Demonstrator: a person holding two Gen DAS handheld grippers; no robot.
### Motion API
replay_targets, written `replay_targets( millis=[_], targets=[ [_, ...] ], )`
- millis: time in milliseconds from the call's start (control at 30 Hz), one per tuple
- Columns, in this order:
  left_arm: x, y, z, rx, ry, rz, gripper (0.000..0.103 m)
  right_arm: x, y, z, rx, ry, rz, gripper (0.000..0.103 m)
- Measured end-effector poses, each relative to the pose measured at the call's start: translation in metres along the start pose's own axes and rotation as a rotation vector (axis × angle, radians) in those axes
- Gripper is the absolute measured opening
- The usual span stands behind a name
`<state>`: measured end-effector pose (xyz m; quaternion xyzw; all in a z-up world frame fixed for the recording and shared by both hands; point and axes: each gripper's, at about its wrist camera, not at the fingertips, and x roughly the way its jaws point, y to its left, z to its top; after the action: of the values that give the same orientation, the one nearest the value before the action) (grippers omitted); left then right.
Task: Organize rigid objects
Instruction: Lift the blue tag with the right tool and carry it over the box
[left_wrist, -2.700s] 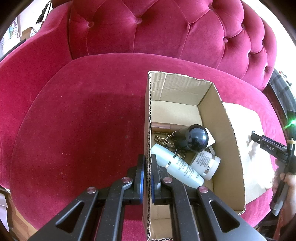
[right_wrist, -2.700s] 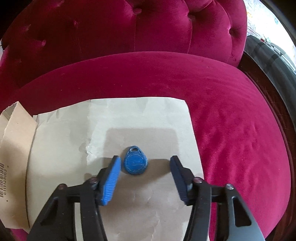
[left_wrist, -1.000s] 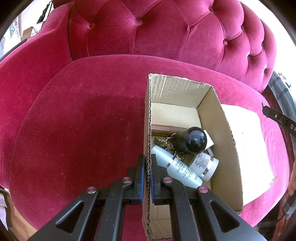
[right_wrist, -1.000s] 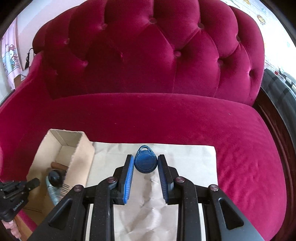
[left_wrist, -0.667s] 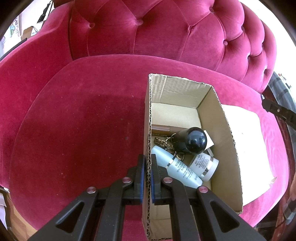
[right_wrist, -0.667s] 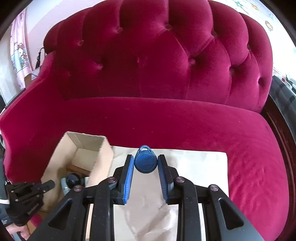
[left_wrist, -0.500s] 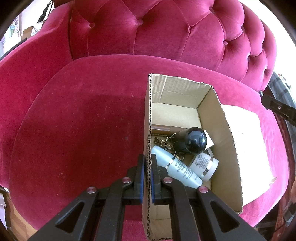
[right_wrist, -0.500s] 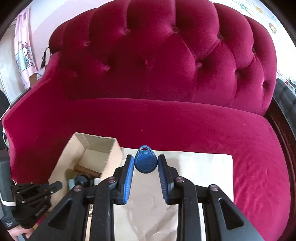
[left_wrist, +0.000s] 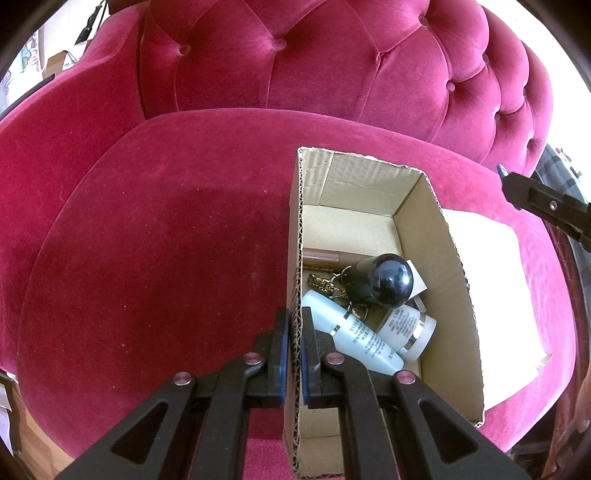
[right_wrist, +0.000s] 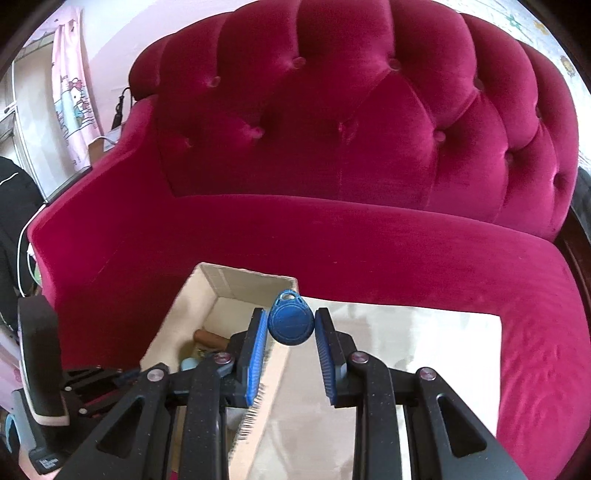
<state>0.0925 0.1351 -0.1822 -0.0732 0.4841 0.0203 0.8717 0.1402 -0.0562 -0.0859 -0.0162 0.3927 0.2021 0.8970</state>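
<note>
An open cardboard box stands on the red velvet sofa seat. It holds two pale blue bottles, a dark round-topped bottle, keys and a brown tube. My left gripper is shut on the box's left wall. My right gripper is shut on a blue key fob and holds it in the air above the box's right wall. Its tip shows at the right edge of the left wrist view.
A sheet of tan paper lies on the seat to the right of the box; it also shows in the left wrist view. The tufted sofa back rises behind. The seat's front edge is near the box's front end.
My right gripper closed on the blue key fob, lifted it off the paper and carried it left toward the box. The left gripper and the box have not moved.
</note>
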Motion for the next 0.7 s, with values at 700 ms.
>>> replay_targets(
  millis=[700],
  targets=[
    [-0.001,0.001,-0.001,-0.002,-0.001,-0.005,0.005,0.028,0.042,-0.005,-0.014,0.057,0.124,0.028]
  ],
)
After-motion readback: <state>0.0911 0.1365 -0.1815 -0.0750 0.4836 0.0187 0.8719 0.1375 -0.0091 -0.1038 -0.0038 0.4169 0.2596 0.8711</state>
